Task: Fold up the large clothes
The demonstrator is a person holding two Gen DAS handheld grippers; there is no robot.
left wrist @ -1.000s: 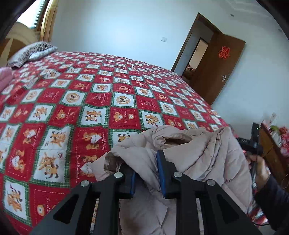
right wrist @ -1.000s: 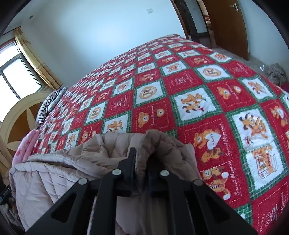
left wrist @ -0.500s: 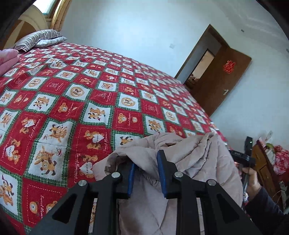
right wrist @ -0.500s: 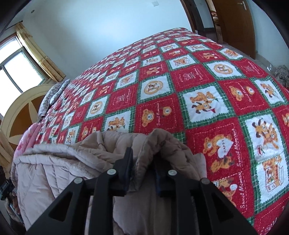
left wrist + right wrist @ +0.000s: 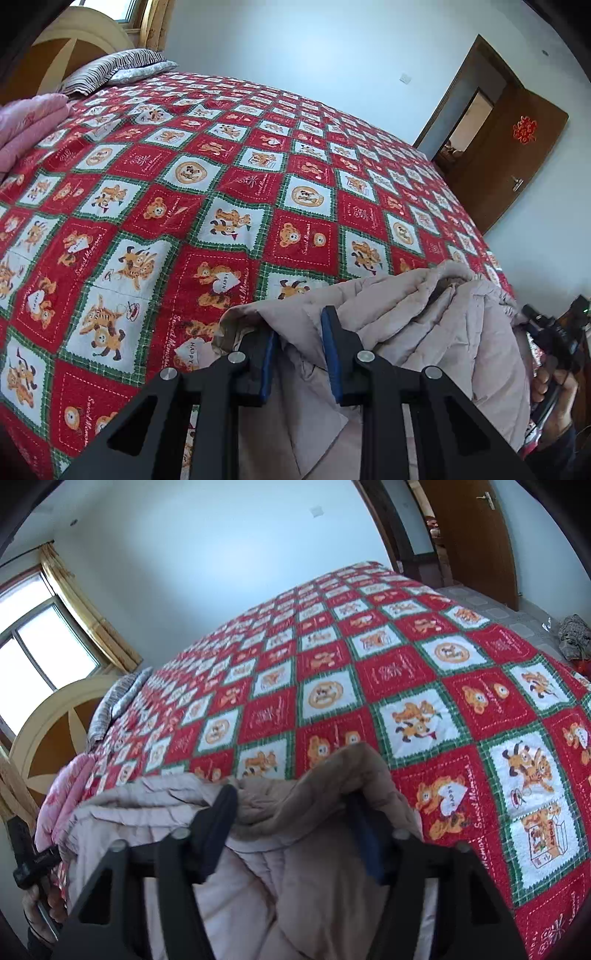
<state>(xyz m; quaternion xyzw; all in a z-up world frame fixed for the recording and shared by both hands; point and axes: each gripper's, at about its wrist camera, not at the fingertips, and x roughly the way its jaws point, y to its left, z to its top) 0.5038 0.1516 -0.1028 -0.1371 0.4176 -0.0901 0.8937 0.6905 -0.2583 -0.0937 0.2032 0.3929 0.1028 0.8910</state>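
Beige quilted coat (image 5: 424,332) bunched at the near edge of the bed (image 5: 258,192), partly hanging off it; the bed is covered by a red, white and green cartoon-print bedspread.

Left gripper (image 5: 297,345): blue-padded fingers set a little apart, a fold of coat fabric between them. Cannot tell whether the pads press on it.

Right gripper (image 5: 291,812): jaws spread wide, the coat's brownish collar (image 5: 332,775) draped loosely over and between the fingers, not pinched. Half a second ago these fingers were close together on that fold; they have since opened. The left gripper's gap looks much the same as before.

No containers in view.

Far end of the bed: striped pillow (image 5: 110,70) against a wooden headboard (image 5: 62,48). Pink folded quilt (image 5: 26,125) at the bed's left edge. Brown door (image 5: 517,158) beyond the far right corner, a red ornament on it.

The hand holding the right gripper shows at the right of the left view.
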